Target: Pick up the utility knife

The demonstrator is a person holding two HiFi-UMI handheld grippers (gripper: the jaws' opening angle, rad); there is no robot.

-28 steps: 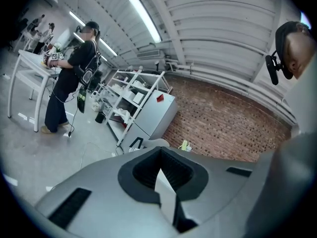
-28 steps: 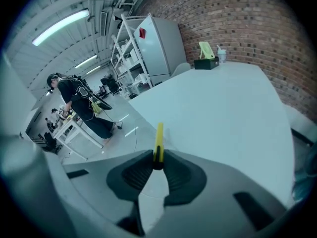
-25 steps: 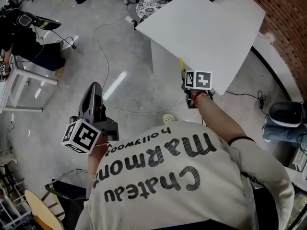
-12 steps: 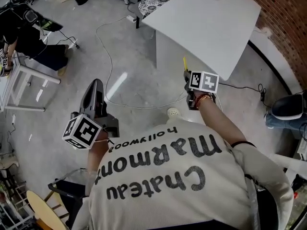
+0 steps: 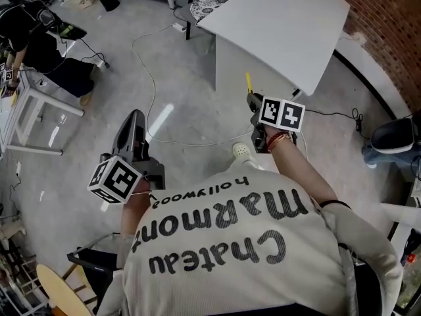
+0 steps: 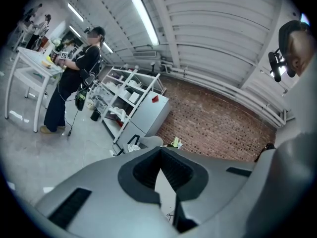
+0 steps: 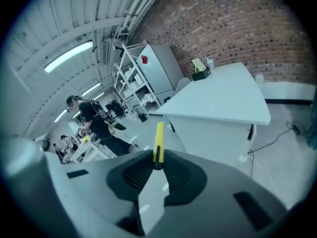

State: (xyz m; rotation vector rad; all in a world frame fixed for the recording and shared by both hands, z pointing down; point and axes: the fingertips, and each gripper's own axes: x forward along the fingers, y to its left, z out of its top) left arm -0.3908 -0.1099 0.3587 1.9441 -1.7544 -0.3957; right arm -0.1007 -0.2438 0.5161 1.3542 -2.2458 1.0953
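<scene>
**Concrete floor [image 5: 191, 78] underfoot, utility knife [image 7: 158, 139] already lifted**

Left tool [image 5: 133, 118], at 9 o'clock of the knife and well apart, has its jaws together on nothing and points near level. Right tool [image 7: 157, 164] is clamped on the yellow knife. The knife's long axis runs out along the jaws toward 12 o'clock, clear of the white table [image 5: 289, 31] at 1 o'clock.

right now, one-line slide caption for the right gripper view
Right gripper clamps a slim yellow utility knife, white table beyond
</scene>
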